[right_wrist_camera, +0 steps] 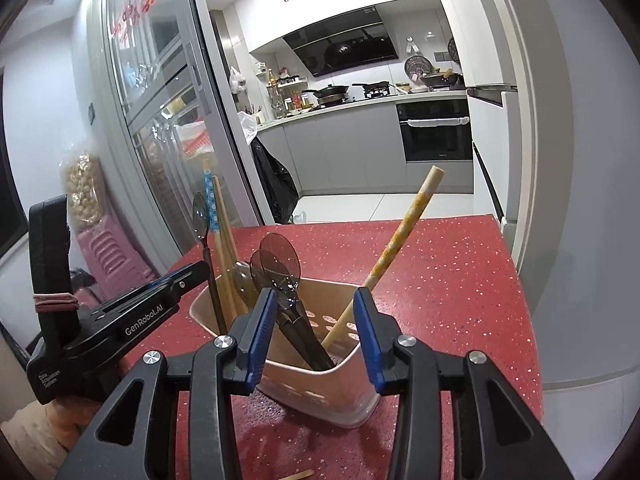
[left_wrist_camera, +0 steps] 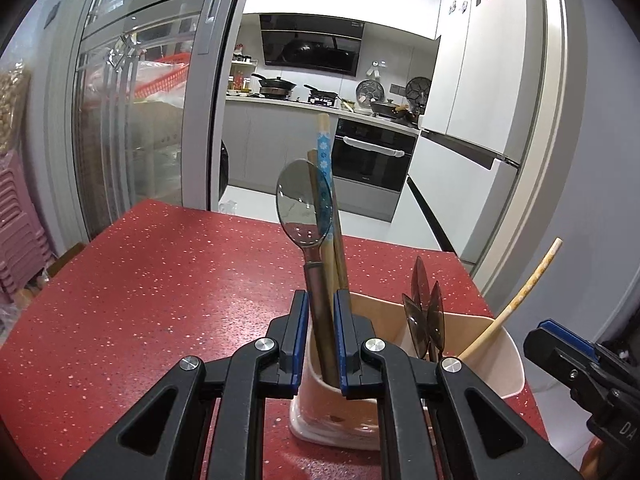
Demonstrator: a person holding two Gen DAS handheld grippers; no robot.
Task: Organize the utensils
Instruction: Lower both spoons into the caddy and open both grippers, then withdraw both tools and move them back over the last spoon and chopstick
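Note:
A pale pink utensil holder (left_wrist_camera: 500, 364) (right_wrist_camera: 320, 384) stands on the red table. My left gripper (left_wrist_camera: 322, 332) is shut on the brown handle of a metal spoon (left_wrist_camera: 304, 204) (right_wrist_camera: 200, 216), which stands upright in the holder's left end. Wooden chopsticks, one with a blue flowered band (left_wrist_camera: 323, 152) (right_wrist_camera: 209, 196), rise just behind it. My right gripper (right_wrist_camera: 316, 332) is open over the holder's near rim. Between its jaws, untouched, are the handles of dark translucent spoons (right_wrist_camera: 280, 256) (left_wrist_camera: 424, 312) and a leaning yellow chopstick (right_wrist_camera: 404, 232) (left_wrist_camera: 520, 296).
The red speckled table (left_wrist_camera: 160, 280) (right_wrist_camera: 440, 280) ends at a doorway to a kitchen. A glass sliding door (left_wrist_camera: 132, 120) and stacked pink stools (right_wrist_camera: 108, 256) stand to the left. A wooden stick (right_wrist_camera: 300, 474) lies on the table below my right gripper.

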